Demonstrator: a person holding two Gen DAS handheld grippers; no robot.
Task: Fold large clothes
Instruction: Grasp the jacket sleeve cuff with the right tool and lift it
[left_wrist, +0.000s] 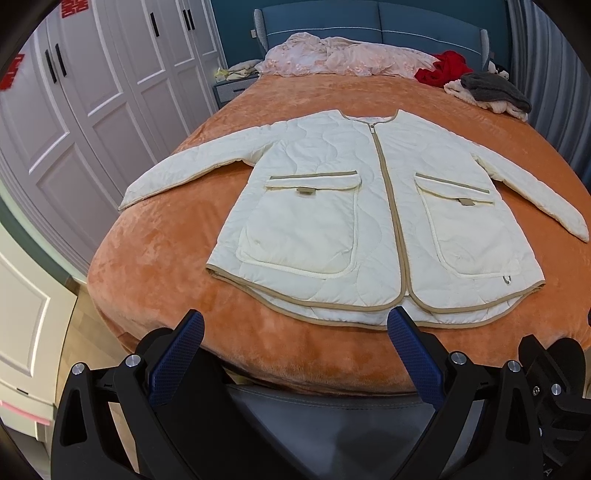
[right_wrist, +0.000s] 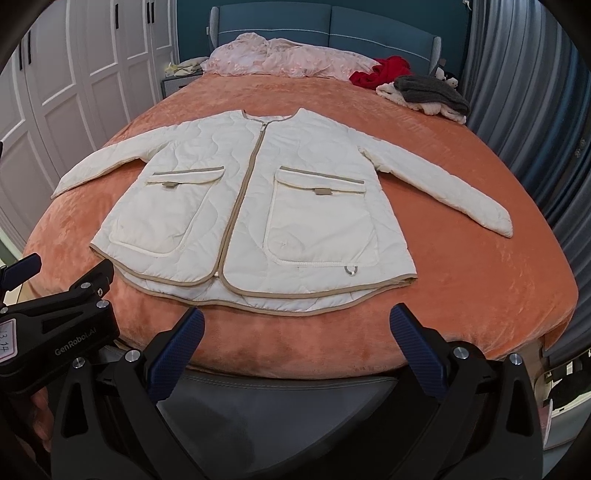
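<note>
I am looking at the cream quilted jacket (left_wrist: 373, 218) lying flat and face up on the orange bed cover (left_wrist: 155, 258), zipped, both sleeves spread out to the sides and the hem toward me. Nothing is folded yet, so I am judging the task to be at its very start: sleeves, sides and the lengthwise fold are all left to do.

I am holding the left claw (left_wrist: 295, 347) spread wide and empty, hovering just short of the hem near the foot of the bed. The right claw (right_wrist: 297, 347) is likewise spread and gripping nothing, short of the hem on its side.

A heap of pink bedding (right_wrist: 288, 55) and other clothes (right_wrist: 428, 92) is sitting by the headboard, well apart from the jacket, so the folding area is looking free.
</note>
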